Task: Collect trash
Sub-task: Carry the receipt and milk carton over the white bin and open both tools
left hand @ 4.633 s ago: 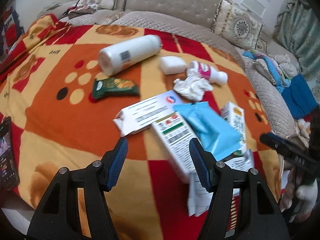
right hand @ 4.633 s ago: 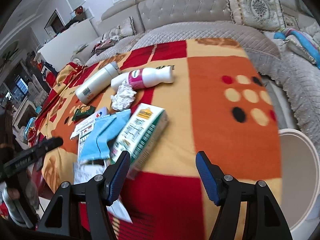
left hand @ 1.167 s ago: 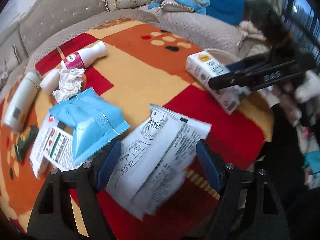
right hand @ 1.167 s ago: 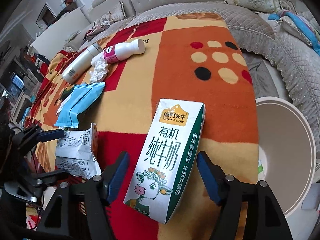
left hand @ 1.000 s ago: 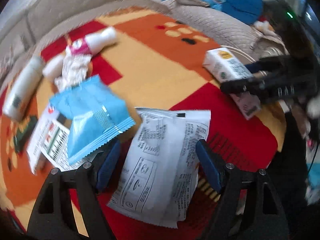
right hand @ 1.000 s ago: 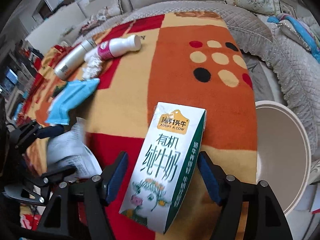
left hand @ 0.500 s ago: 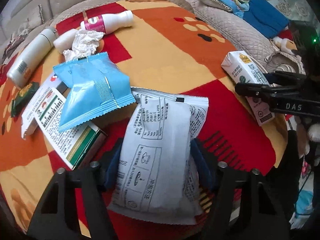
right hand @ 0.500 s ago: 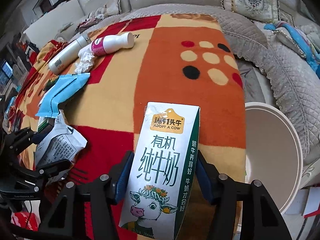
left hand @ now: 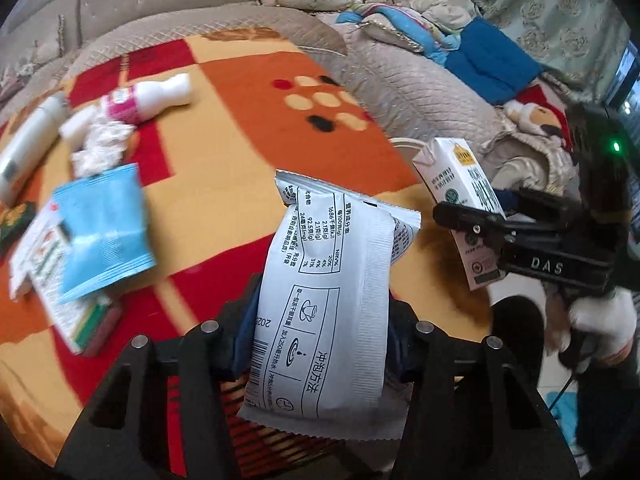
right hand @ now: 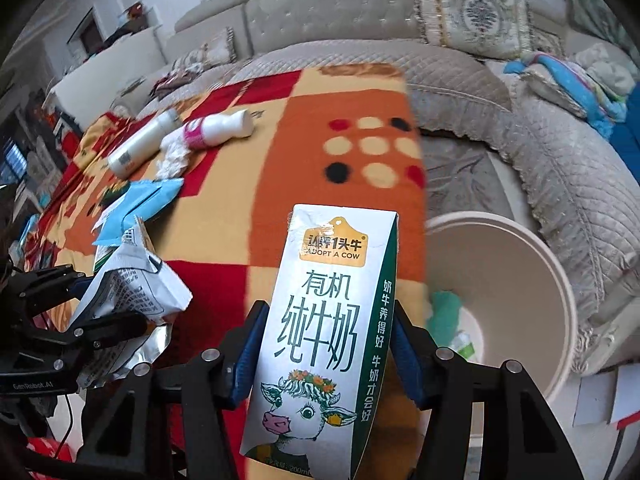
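Observation:
My left gripper (left hand: pixel 320 320) is closing its jaws on a white printed sachet (left hand: pixel 332 280). The blue pads press its sides and it hangs above the patterned blanket (left hand: pixel 240 120). A milk carton (right hand: pixel 332 300) with a cow picture stands upright in my right gripper (right hand: pixel 326 340), which is shut on it. The carton is just left of a round beige bin (right hand: pixel 520 264) on the floor, which holds some green and clear scraps. In the left wrist view the carton (left hand: pixel 460 176) shows at the right in the other gripper, held by a gloved hand (left hand: pixel 604 324).
On the blanket lie a blue packet (left hand: pixel 100 220) over a printed box (left hand: pixel 52 280), crumpled tissue (left hand: pixel 100 144), a pink-labelled bottle (left hand: pixel 148 98), a white bottle (left hand: pixel 24 152) and a dark green wrapper (left hand: pixel 12 220). A quilted sofa (left hand: pixel 400 80) with cushions and clothes curves behind.
Both grippers have closed, the left on the sachet and the right on the carton. Both have lifted their loads off the blanket and swung right, toward the bin.

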Available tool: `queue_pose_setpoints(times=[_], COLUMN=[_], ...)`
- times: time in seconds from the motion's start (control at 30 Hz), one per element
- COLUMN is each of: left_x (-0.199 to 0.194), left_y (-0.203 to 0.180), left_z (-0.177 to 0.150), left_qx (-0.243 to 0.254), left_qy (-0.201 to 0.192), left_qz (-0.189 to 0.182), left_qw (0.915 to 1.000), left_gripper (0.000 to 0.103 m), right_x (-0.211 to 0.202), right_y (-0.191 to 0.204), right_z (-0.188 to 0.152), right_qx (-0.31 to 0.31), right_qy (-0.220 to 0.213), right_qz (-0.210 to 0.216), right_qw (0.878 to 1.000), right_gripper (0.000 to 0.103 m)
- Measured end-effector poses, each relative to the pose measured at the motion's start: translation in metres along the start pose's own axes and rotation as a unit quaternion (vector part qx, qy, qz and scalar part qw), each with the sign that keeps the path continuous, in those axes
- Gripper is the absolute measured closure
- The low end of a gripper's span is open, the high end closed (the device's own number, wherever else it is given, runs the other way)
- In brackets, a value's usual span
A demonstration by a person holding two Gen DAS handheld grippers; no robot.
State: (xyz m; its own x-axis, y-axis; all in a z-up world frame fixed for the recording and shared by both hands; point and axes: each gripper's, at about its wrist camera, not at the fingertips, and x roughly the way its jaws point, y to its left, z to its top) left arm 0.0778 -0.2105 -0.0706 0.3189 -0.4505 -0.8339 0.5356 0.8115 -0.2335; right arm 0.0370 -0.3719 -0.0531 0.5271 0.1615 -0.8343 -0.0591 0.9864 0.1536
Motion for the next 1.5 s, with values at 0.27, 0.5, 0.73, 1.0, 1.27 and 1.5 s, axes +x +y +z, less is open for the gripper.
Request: queue_pose_setpoints(times=[0.27, 0.5, 0.73, 1.0, 1.27, 1.5], left_x=[0.032, 0.063, 0.083, 0.105, 0.114, 0.105], left_y=[-0.054, -0.089, -0.108, -0.115, -0.116, -0.112], left_z=[0.025, 0.045, 0.059, 0.071, 0.079, 0.078], left_qx=[0.024, 0.042, 0.046, 0.028, 0.001, -0.002], left_qy=[0.005, 0.01, 0.02, 0.039, 0.038, 0.031], left_qz=[-0.023, -0.024, -0.052, -0.086, -0.127, -0.13], left_qw=[0.9994, 0.9988, 0.9974, 0.9951, 0.9912, 0.991], left_gripper=[0.053, 0.053, 0.053, 0.049, 0.032, 0.028], right_x=[-0.022, -0.026, -0.009, 0.027, 0.041, 0.035], right_y=[-0.07, -0.121, -0.149, -0.171, -0.19, -0.19], right_z=[-0.016, -0.03, -0.04, -0.055, -0.066, -0.067], right_qx=[0.064, 0.108, 0.135, 0.173, 0.224, 0.234], right_qy=[-0.011, -0.006, 0.01, 0.048, 0.064, 0.053], right_qz=[-0.04, -0.062, -0.072, -0.067, -0.052, -0.05], right_qw=[0.997, 0.992, 0.988, 0.982, 0.971, 0.969], right_gripper=[0.046, 0.046, 0.047, 0.047, 0.045, 0.033])
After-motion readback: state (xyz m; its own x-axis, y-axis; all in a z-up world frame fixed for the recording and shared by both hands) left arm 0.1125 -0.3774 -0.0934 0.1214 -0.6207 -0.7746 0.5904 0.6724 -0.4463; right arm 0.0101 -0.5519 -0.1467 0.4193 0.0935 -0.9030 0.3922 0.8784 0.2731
